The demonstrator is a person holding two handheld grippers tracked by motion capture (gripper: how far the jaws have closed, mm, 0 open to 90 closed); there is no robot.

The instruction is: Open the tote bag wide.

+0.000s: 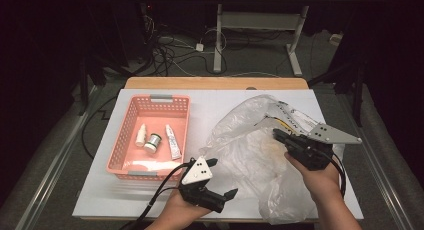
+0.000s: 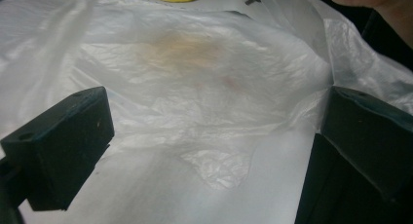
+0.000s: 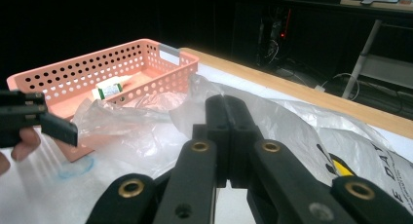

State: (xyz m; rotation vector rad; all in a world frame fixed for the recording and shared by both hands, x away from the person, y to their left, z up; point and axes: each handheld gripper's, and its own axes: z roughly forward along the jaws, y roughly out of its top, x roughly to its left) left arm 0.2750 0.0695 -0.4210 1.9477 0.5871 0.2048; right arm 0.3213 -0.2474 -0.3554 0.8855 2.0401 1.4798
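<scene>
A crumpled translucent plastic bag (image 1: 250,157) with yellow and black print lies on the right half of the white table cover. My right gripper (image 1: 276,134) is shut, its tips pinching the bag's raised upper film (image 3: 302,126); in the right gripper view the two jaws (image 3: 228,104) press flat together. My left gripper (image 1: 222,177) is open near the front edge, just left of the bag. Its jaws stand wide apart and face the bag (image 2: 204,87) with nothing between them. The right gripper view also catches it at the left (image 3: 39,114).
A pink perforated basket (image 1: 120,140) at the left holds a small white bottle (image 1: 141,135), a roll (image 1: 153,142) and a tube (image 1: 173,142). Beyond the white cover runs the table's wooden back edge (image 1: 215,83), and cables lie on the floor behind it.
</scene>
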